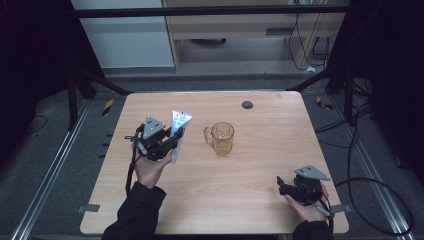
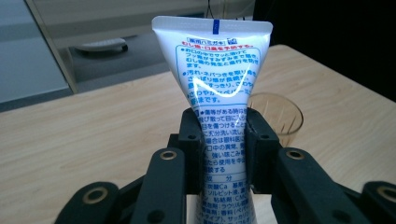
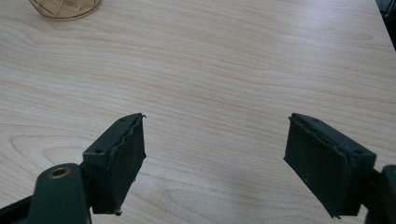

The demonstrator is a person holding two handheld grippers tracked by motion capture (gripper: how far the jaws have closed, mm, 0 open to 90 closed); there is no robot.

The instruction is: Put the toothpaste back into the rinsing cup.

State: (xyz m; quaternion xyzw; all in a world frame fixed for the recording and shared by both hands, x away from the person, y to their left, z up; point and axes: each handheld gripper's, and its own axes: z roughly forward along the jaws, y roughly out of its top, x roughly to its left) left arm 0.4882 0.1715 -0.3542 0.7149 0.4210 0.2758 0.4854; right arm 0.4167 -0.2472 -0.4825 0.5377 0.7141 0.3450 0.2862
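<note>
Your left gripper [image 2: 223, 140] has its fingers [image 2: 191, 140] clenched mid-body on the light, soft, squeezable toothpaste tube [image 2: 219, 79], raised above the surface [image 1: 260, 165] near the amber mug [image 1: 222, 138]; grip gently

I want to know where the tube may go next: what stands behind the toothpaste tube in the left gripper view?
Behind the toothpaste tube, held in the left gripper, stands an amber glass mug on the wooden table. The tube covers the mug's left side.

Dim, dark-edged room — glare streaks the tube [image 2: 219, 88], all in soft focus.
</note>
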